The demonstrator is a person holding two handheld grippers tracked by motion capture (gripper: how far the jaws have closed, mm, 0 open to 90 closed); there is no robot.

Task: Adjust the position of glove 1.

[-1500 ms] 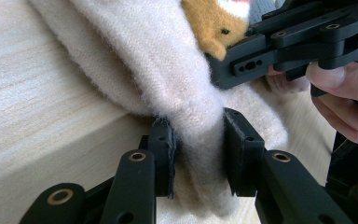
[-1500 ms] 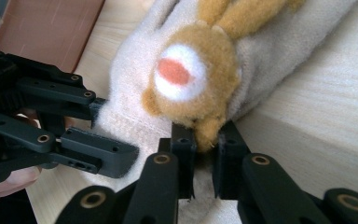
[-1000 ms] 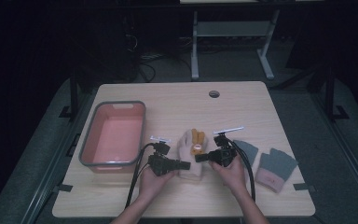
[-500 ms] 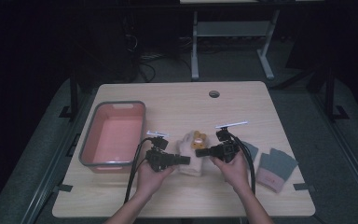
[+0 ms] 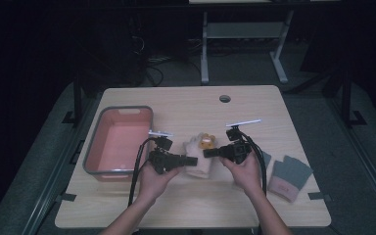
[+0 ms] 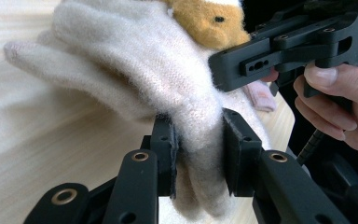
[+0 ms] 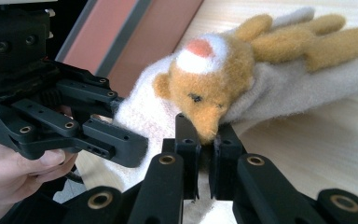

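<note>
Fuzzy cream knit glove (image 6: 168, 84) with plush orange bear patch is pinched by left claw (image 6: 198, 154) and right claw (image 7: 205, 154).

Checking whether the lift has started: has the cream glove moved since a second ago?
Yes. The cream glove, clamped by both grippers, has shifted toward the table's far edge, apparently rising.

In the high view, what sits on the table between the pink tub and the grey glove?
In the high view, the cream glove with its orange animal patch, gripped by the left gripper and the right gripper, sits between the pink tub and the grey glove.
</note>
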